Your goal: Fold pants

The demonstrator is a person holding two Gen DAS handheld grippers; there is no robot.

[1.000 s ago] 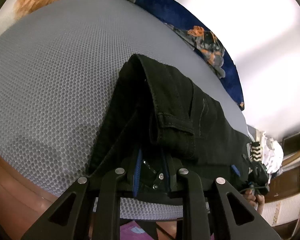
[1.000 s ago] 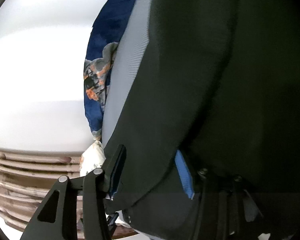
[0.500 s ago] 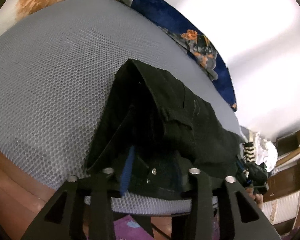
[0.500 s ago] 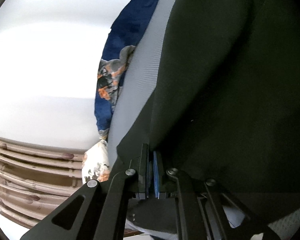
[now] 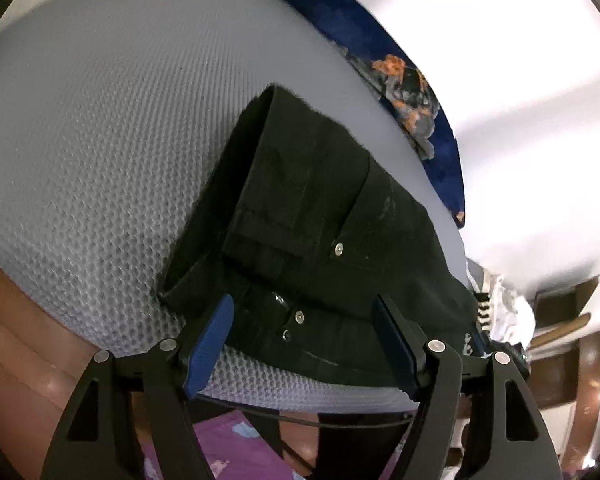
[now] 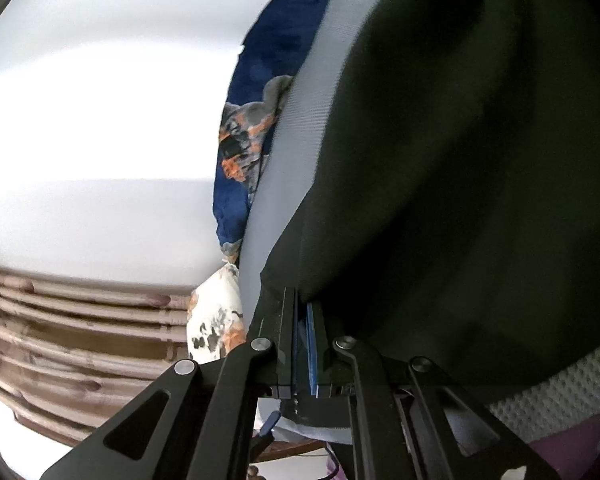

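Our left gripper (image 5: 302,338) sits low in its frame, jaws opening, blue pads apart on either side of the black pants' (image 5: 320,216) waistband without pressing it. We see the pants folded across the centre of the grey mattress (image 5: 100,140). Our right gripper (image 6: 305,322), at lower centre of its view, is clamped tight on the pants' dark edge (image 6: 460,160).

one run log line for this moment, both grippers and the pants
left gripper: jaws opening, waistband between, not gripped | right gripper: shut on pants hem | black pants: folded on grey mattress
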